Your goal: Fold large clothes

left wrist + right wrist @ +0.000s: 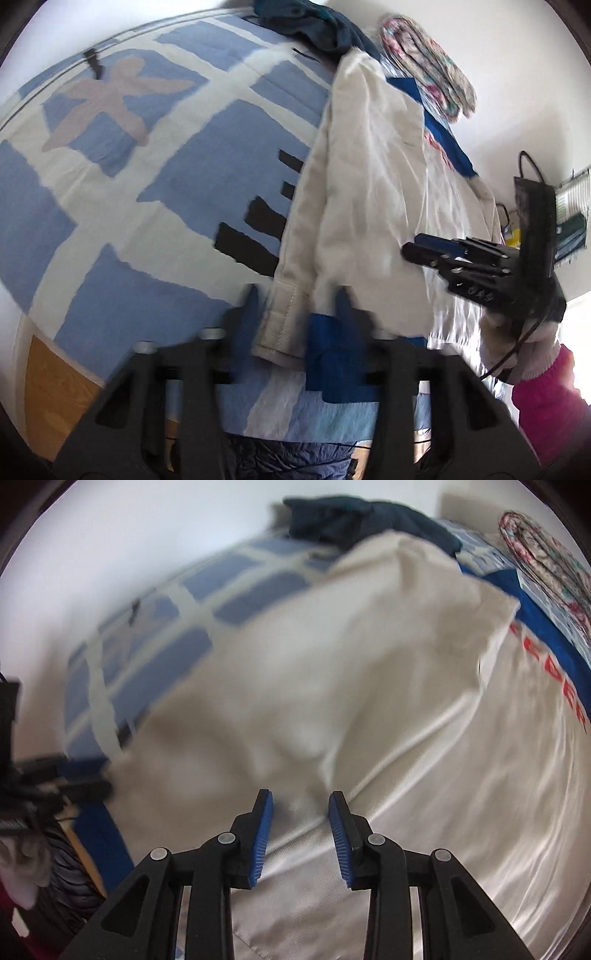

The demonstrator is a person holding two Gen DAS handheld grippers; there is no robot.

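A large cream garment (369, 192) lies spread on the bed (129, 155), over its blue-and-cream patterned cover, running from the near edge up towards twelve o'clock, where a dark teal heap of clothing (314, 26) sits; a floral bundle (428, 70) lies at about one o'clock. One panel already looks folded over the shiny lining with its red lettering (554, 675), so I judge the fold to be partway through, between one grasp and the next.

The left claw (297, 306) sits at the near hem, its jaws partly apart with the cuffed edge of cloth between them (the blur keeps me from saying the pads press on it, and they seem to stand clear). The right claw (301, 805) hovers over the lining at about six o'clock of the garment, jaws partly apart and holding nothing.

The next move, as I read it, calls for both claws to close on the near edge, well apart from each other, then carry it evenly towards twelve o'clock so the cloth lands flat.
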